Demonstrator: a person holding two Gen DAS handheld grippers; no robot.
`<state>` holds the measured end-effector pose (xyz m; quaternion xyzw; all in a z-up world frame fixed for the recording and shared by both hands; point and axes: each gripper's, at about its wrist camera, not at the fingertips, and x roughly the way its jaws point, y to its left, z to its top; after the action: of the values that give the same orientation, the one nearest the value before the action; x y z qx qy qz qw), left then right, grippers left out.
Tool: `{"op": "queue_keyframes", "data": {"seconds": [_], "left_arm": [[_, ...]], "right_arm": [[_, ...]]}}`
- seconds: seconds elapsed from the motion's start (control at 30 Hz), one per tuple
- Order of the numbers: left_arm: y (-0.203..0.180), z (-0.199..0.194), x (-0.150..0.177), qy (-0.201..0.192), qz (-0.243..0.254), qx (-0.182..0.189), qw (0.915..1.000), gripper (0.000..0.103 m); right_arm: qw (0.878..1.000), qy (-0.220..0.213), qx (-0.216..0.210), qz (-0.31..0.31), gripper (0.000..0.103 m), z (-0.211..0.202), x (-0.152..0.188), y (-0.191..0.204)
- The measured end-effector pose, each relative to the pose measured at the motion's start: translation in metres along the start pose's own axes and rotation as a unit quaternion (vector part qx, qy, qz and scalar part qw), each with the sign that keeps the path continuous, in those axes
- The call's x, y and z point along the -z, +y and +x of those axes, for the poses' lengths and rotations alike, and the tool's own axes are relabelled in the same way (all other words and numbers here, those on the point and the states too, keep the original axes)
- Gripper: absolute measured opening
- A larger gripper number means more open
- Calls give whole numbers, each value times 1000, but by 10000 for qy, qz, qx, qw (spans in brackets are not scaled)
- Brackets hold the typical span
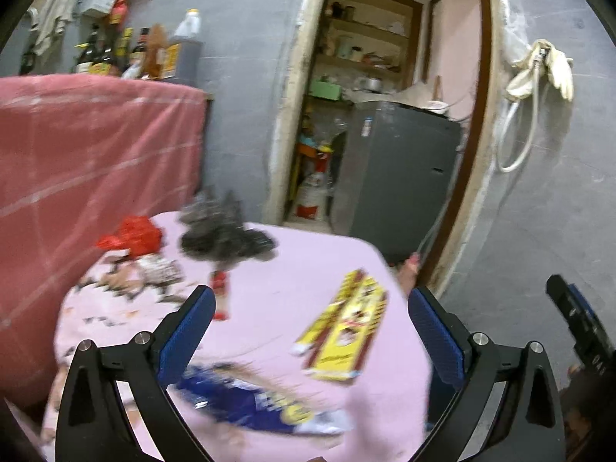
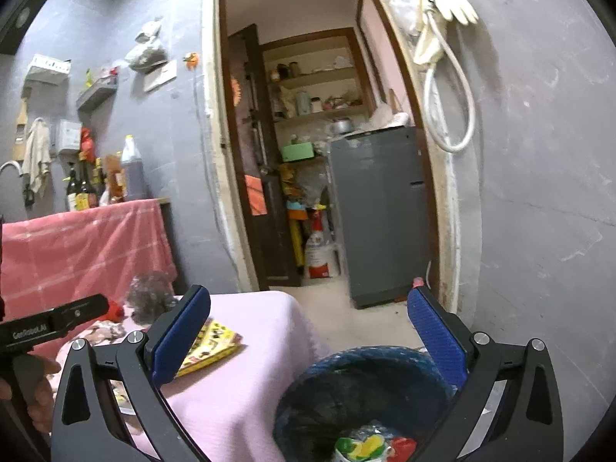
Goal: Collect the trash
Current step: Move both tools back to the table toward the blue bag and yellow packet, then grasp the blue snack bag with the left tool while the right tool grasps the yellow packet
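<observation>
My left gripper hangs open above a pink-covered table, nothing between its blue pads. Below it lie a blue wrapper, a yellow flat carton, a small red packet, a red crumpled bag, a dark crumpled bag and patterned scraps. My right gripper is open and empty over a blue bin lined with a black bag, beside the table. Colourful wrappers lie in the bin. The yellow carton shows behind the right gripper's left finger.
A pink checked cloth drapes a counter holding several bottles behind the table. A doorway opens onto a grey fridge, shelves and a sack. A white hose and gloves hang on the grey wall at right.
</observation>
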<state>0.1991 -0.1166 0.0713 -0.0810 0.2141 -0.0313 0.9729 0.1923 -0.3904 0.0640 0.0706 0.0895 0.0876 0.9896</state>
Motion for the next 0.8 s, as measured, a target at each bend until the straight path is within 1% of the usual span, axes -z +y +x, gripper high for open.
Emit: {"op": "queue_keyframes", "data": {"seconds": [0.13, 0.17, 0.27, 0.33, 0.47, 0.63, 0.67, 0.73, 0.77, 0.8], "left_arm": [[26, -7, 11, 229, -69, -346, 9991, 98], [35, -9, 16, 345, -137, -428, 9984, 98], [54, -11, 27, 634, -349, -539, 9959, 98], [68, -11, 36, 897, -623, -516, 9927, 98], [85, -13, 46, 1222, -1089, -385, 9858, 98], [89, -8, 47, 1482, -1421, -190, 9785, 97], [89, -6, 46, 1527, -1472, -140, 9771, 95], [87, -1, 44, 1599, -1523, -39, 9753, 84], [87, 3, 44, 1636, -1542, -14, 9744, 80], [87, 6, 43, 1680, -1565, 9, 9733, 73]], "right_arm": [[9997, 138, -176, -72, 103, 9, 2, 16], [9996, 180, -220, -77, 103, 11, 3, 19], [9988, 331, -354, -94, 103, 18, 8, 30], [9980, 455, -425, -119, 103, 23, 11, 36], [9959, 704, -548, -164, 103, 34, 17, 48], [9935, 960, -543, -294, 103, 45, 26, 58], [9931, 992, -553, -306, 103, 46, 28, 59], [9925, 1044, -560, -310, 103, 48, 30, 60], [9923, 1059, -558, -319, 103, 49, 31, 60], [9921, 1077, -553, -332, 103, 50, 31, 61]]}}
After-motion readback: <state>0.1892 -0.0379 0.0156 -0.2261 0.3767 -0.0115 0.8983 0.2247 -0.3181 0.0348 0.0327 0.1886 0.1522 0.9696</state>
